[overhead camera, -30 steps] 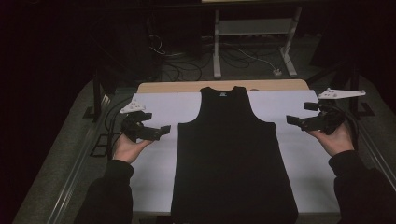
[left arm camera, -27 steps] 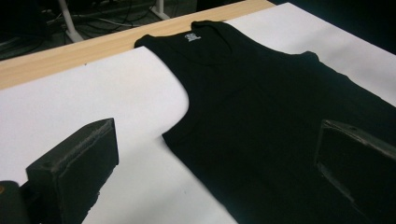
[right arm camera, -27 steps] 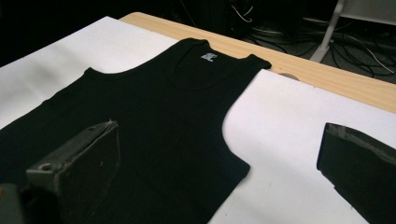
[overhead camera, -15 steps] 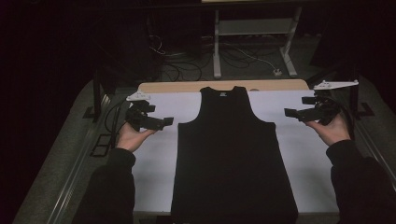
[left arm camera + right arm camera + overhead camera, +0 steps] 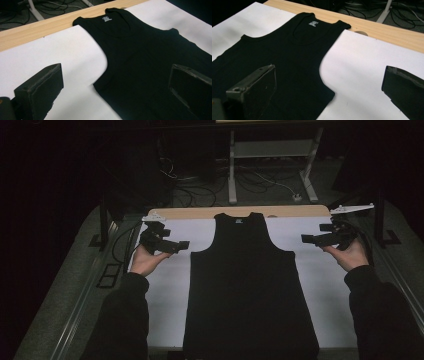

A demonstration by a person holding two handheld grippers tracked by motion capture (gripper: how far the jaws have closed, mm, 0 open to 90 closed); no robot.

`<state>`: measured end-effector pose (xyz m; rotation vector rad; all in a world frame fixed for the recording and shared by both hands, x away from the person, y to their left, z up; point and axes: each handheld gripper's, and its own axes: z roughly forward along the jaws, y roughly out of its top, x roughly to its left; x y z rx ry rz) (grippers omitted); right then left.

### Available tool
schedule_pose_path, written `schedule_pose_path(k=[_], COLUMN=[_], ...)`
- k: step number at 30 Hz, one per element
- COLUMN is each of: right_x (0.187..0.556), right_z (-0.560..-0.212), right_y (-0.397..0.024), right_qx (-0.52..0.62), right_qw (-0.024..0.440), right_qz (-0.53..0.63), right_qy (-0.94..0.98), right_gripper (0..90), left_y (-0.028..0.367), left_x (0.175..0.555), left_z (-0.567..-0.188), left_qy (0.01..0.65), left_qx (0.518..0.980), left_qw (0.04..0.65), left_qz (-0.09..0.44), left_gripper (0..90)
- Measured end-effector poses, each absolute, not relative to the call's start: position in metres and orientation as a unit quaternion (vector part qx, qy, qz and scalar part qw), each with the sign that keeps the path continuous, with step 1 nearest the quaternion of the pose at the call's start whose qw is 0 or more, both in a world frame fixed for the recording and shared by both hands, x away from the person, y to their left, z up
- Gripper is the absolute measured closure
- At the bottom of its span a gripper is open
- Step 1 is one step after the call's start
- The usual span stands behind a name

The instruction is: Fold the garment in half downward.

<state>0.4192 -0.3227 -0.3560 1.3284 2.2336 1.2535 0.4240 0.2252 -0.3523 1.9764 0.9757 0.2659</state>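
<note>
Two hand-held grippers hover at either side of a black sleeveless cotton tank top (image 5: pixel 250 290), which lies flat, spread out along the middle of the white paper-covered surface (image 5: pixel 320 300). The neckline of the tank top, with a small white label (image 5: pixel 106 19) inside, points to the far side, where the shoulder straps reach over a strip of bare light wood (image 5: pixel 190 213) at the far edge of the surface.

The left hand-held gripper (image 5: pixel 176 245) is held just beside the left armhole of the tank top, above the white paper, not touching the cloth. Its jaws stand wide apart and hold nothing; in the left gripper view the armhole curve lies between them.

The right hand-held gripper (image 5: pixel 311 239) is near the right armhole of the tank top, a little farther from the cloth than the left one. Its jaws are also spread wide and empty; in the right gripper view the right armhole edge and white paper show between them.
</note>
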Motion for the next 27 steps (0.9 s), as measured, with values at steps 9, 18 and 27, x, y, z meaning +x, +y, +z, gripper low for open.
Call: schedule_pose_path(k=[9, 18, 27], right_x=[0.431, 0.441, 0.449], right_z=[-0.37, -0.386, -0.401], right_y=[-0.322, -0.324, -0.32], right_qx=[0.466, 0.481, 0.489], right_qw=[0.117, 0.103, 0.087], right_qz=[0.422, 0.405, 0.391], right_qy=[0.769, 0.771, 0.775], right_gripper=[0.0, 0.0, 0.0], left_y=[0.223, 0.214, 0.21], left_x=[0.442, 0.452, 0.459], left_z=[-0.375, -0.393, -0.409], left_qy=[0.413, 0.413, 0.415], left_qx=[0.797, 0.806, 0.812], left_qw=[0.432, 0.417, 0.405], left_qz=[0.092, 0.076, 0.06], left_gripper=[0.0, 0.0, 0.0])
